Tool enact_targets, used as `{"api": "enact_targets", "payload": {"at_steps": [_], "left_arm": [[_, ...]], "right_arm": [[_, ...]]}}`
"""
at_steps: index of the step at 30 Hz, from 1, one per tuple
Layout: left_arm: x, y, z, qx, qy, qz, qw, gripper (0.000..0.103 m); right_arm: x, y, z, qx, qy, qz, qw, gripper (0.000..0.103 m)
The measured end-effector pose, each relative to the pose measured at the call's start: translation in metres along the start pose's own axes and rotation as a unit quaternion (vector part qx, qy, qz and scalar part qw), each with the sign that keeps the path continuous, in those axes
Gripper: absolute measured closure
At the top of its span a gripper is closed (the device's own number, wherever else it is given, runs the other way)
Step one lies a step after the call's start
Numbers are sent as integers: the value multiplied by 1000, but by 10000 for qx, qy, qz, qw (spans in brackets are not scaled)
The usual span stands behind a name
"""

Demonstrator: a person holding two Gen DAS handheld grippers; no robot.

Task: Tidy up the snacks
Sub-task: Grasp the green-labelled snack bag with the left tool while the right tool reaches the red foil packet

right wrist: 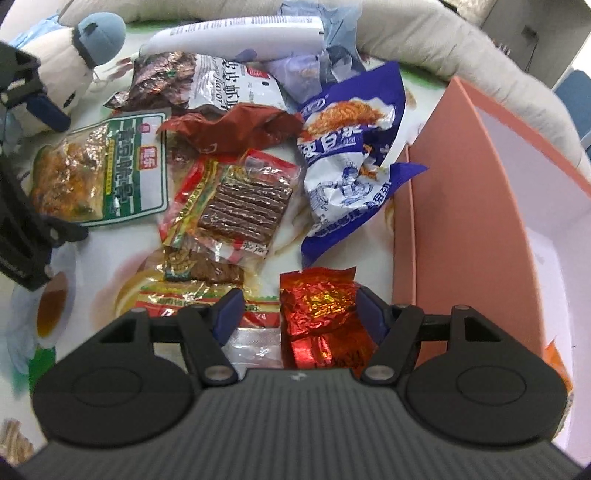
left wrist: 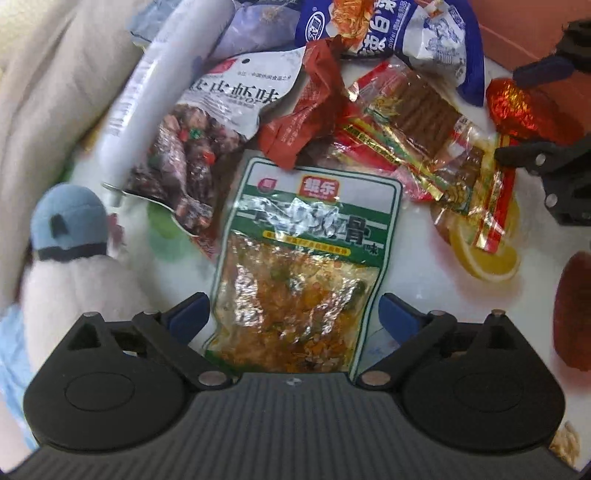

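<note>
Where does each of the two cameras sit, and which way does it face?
Left wrist: on the left gripper, looking steeply down at the green-label pouch between its open fingers; the right gripper shows at the right edge.
Right wrist: on the right gripper, looking down at the red foil packet; pink box beside it.
Shared: the same snack pile, including the blue noodle bag.

White tabletop (right wrist: 110,258) with printed fruit pictures; beige cushion (right wrist: 424,40) along its far edge; grey cabinet (right wrist: 532,26) beyond. Even, bright light.
</note>
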State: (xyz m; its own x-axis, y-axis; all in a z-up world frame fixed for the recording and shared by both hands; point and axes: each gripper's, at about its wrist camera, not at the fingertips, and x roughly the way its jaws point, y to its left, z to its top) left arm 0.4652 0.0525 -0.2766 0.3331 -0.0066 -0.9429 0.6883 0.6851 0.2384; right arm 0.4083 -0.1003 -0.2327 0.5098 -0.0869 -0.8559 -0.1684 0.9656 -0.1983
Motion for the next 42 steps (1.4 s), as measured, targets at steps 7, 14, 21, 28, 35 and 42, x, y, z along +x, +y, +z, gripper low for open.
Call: {"api": "enact_targets", "payload": {"at_steps": [7, 14, 21, 28, 35, 42], "left_arm": [[9, 18, -4, -494, -6, -525, 9974, 8], [-3, 18, -4, -813, 29, -623, 9947, 21], [-25, 9, -18, -1383, 24, -713, 9878, 26], [-42, -12, -31, -2255, -32, -793, 9710, 27], [-56, -20, -48, -3342, -161, -649, 9401, 27], [-65, -17, -59, -4136, -377, -647, 9074, 27]], "right_arm": [[0, 0, 2, -87, 25, 59, 9999, 35], [-10, 4, 4, -484, -76, 84, 9988, 67], [-27, 7, -2, -554, -49, 326, 9979, 96], [-46, 10, -23, -520, 9, 597, 9969, 97], [-50, 1, -24, 101, 5, 512, 9986, 89], [-37, -4, -22, 729, -145, -6, 9972, 56]]}}
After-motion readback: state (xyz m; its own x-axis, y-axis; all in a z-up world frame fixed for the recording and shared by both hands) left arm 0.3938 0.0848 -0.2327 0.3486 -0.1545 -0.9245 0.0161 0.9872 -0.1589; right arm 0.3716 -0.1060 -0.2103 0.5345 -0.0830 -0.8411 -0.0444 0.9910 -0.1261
